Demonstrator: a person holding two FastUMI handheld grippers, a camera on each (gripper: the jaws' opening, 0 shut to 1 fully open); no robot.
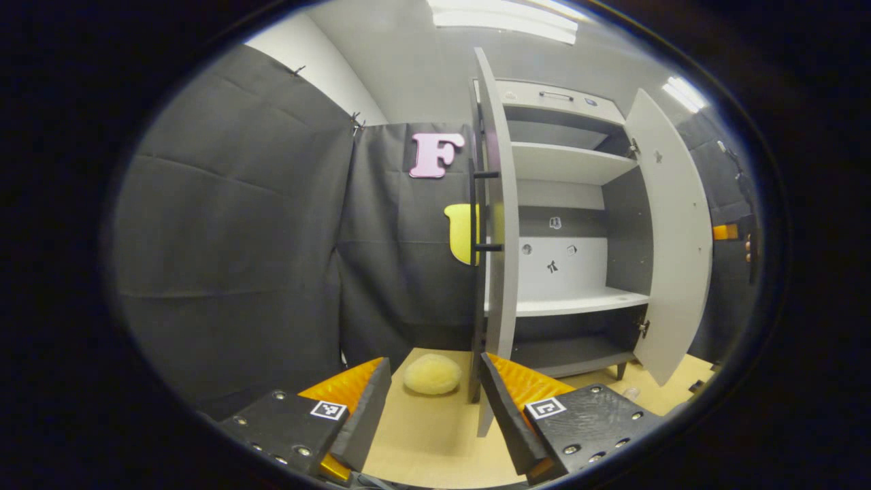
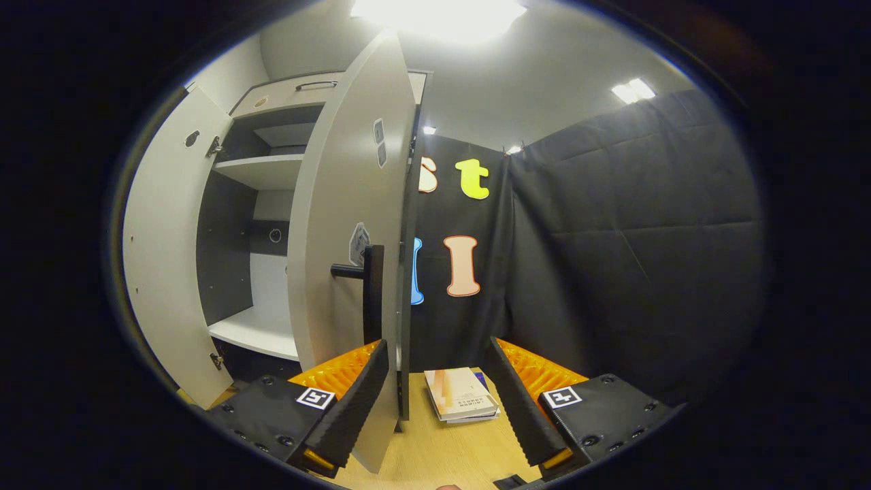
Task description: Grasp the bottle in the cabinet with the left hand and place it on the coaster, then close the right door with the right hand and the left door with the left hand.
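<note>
Left gripper view: left gripper (image 1: 435, 408) low over the wooden table (image 1: 435, 442), fingers spread apart, nothing between them. Ahead, cabinet (image 1: 571, 224) standing with both doors swung out; left door (image 1: 493, 231) seen nearly edge-on just beyond the right-hand finger, its dark bar handle (image 1: 474, 211) on the outer face; right door (image 1: 674, 238) open wide on the far side. Shelves (image 1: 578, 299) bare of any bottle. A pale round fuzzy pad (image 1: 433, 373) lying on the table just left of the left door's foot; whether this is the coaster, cannot tell. Bottle nowhere to be made out with certainty.

Right gripper view: right gripper (image 2: 435, 408) also low over the table, fingers parted and holding nothing. Right door standing edge-on between the fingers, closer to the left-hand one, bar handle (image 2: 371, 292) facing the camera. Left door open beyond, at the frame's left. A small stack of books (image 2: 463, 395) lying on the table between the fingertips, past the door's edge
</note>
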